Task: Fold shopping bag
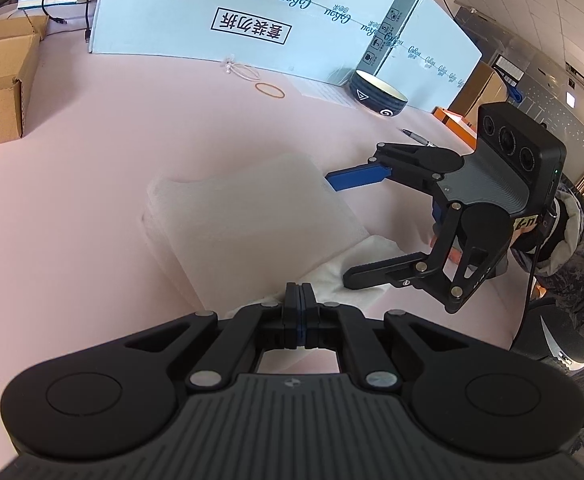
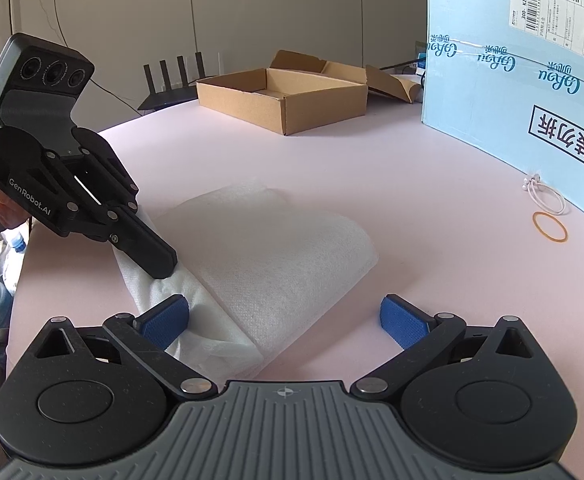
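Shopping bag (image 1: 251, 208) folded white on pink worktop (image 1: 91, 208), left gripper (image 1: 300, 300) pressed together at its near edge, right gripper (image 1: 356, 228) spread wide; right view: bag (image 2: 275, 256) between spread right gripper (image 2: 283, 320) fingers

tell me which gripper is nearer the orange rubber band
Right. The right gripper stands open over the bag's edge nearer the rubber band; the left gripper sits shut at the bag's far side.

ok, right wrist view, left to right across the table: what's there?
Left tool → white shopping bag → open cardboard box → rubber band → light blue carton.
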The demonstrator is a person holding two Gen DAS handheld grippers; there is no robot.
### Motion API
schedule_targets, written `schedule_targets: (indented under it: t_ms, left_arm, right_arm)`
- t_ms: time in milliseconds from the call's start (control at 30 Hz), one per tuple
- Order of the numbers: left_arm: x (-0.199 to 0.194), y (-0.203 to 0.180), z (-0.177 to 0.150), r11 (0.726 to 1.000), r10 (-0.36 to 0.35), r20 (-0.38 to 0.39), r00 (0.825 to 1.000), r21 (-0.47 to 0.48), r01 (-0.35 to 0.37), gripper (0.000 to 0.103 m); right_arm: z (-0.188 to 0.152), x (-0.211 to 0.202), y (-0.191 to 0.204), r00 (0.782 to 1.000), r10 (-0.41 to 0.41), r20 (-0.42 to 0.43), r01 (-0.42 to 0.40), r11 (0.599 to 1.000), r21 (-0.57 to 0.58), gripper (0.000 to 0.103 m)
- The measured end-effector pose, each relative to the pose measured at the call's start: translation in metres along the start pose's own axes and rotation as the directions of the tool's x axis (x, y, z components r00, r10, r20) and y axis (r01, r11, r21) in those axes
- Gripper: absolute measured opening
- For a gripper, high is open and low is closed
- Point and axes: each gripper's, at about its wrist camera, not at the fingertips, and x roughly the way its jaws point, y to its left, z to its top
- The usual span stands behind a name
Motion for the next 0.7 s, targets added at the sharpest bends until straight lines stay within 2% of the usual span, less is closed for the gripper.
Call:
schedule_targets:
  t_ms: [100, 167, 200, 267, 300, 367, 433, 467, 567, 633, 700]
  left_arm:
    - [0.001, 0.000, 0.001, 1.000, -0.002, 0.002, 1.000, 0.013, 0.002, 0.002]
    - [0.002, 0.000, 0.002, 1.000, -0.003, 0.001, 1.000, 0.027, 0.003, 0.002]
    - [0.002, 0.001, 0.002, 1.000, -0.005, -0.001, 1.000, 0.029, 0.005, 0.002]
    - [0.004, 0.003, 0.004, 0.999, -0.020, -0.011, 1.000, 0.034, 0.020, 0.002]
    - [0.004, 0.004, 0.006, 0.999, -0.028, -0.018, 0.999, 0.032, 0.028, 0.002]
    - [0.007, 0.008, 0.011, 0.998, -0.048, -0.041, 0.998, 0.030, 0.049, 0.002]
    - [0.009, 0.011, 0.015, 0.997, -0.067, -0.067, 0.996, 0.035, 0.069, 0.002]
    - [0.011, 0.013, 0.018, 0.996, -0.079, -0.081, 0.994, 0.028, 0.082, 0.002]
    - [0.015, 0.020, 0.026, 0.993, -0.114, -0.126, 0.985, -0.009, 0.114, 0.002]
    - [0.018, 0.024, 0.029, 0.991, -0.132, -0.143, 0.981, -0.017, 0.131, 0.002]
    - [0.020, 0.026, 0.031, 0.989, -0.149, -0.157, 0.976, -0.025, 0.147, 0.002]
  right_arm:
    - [-0.001, -0.006, 0.007, 0.999, -0.054, 0.004, 0.054, 0.998, 0.016, 0.102]
    - [-0.002, -0.014, 0.016, 0.994, -0.110, 0.025, 0.110, 0.994, 0.003, 0.089]
    - [-0.004, -0.025, 0.025, 0.987, -0.146, 0.071, 0.150, 0.988, -0.047, 0.084]
    - [-0.009, -0.049, 0.049, 0.967, -0.189, 0.169, 0.222, 0.952, -0.209, 0.084]
    - [-0.013, -0.059, 0.068, 0.955, -0.209, 0.212, 0.271, 0.903, -0.332, 0.084]
    - [-0.022, -0.064, 0.089, 0.941, -0.236, 0.243, 0.327, 0.818, -0.473, 0.075]
    - [-0.041, -0.061, 0.116, 0.914, -0.294, 0.280, 0.406, 0.625, -0.667, 0.046]
    - [-0.050, -0.057, 0.122, 0.914, -0.302, 0.271, 0.399, 0.554, -0.731, 0.044]
    - [-0.066, -0.046, 0.129, 0.940, -0.299, 0.162, 0.289, 0.449, -0.845, 0.044]
    - [-0.067, -0.042, 0.128, 0.944, -0.298, 0.144, 0.269, 0.435, -0.859, 0.044]
    - [-0.063, -0.037, 0.125, 0.937, -0.319, 0.144, 0.272, 0.404, -0.873, 0.044]
